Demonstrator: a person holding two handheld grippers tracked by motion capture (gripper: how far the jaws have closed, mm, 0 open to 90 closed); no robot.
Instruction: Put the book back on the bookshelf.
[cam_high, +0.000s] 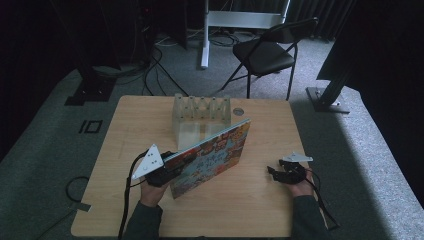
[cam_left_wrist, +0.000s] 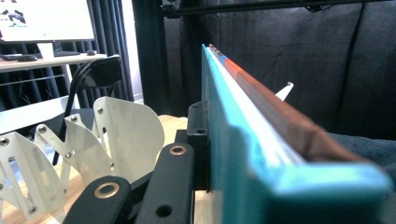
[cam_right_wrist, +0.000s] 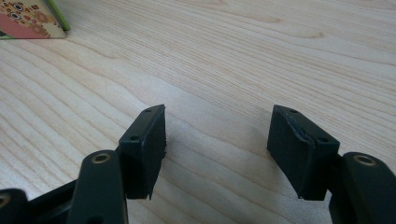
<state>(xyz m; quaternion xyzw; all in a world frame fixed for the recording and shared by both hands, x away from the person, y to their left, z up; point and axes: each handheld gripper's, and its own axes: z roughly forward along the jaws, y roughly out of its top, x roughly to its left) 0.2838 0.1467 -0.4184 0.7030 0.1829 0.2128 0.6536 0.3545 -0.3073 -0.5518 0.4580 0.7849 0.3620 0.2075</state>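
On the table (cam_high: 125, 125), a clear slotted rack (cam_high: 201, 114) stands near the far edge at twelve o'clock, with a small round disc (cam_high: 238, 111) just beside it at three o'clock. Off the table at one o'clock sits a black folding chair (cam_high: 267, 52) on grey carpet (cam_high: 380, 150), cables (cam_high: 160, 70) trailing at eleven. A monitor (cam_left_wrist: 44, 18) glows on a desk (cam_left_wrist: 42, 60) at ten o'clock in the left gripper view.

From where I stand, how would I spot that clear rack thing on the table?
Find the wooden table and look to its far edge, near the middle. There stands the rack, just behind the colourful book that the left gripper holds on edge. It is see-through plastic with a row of upright dividers.
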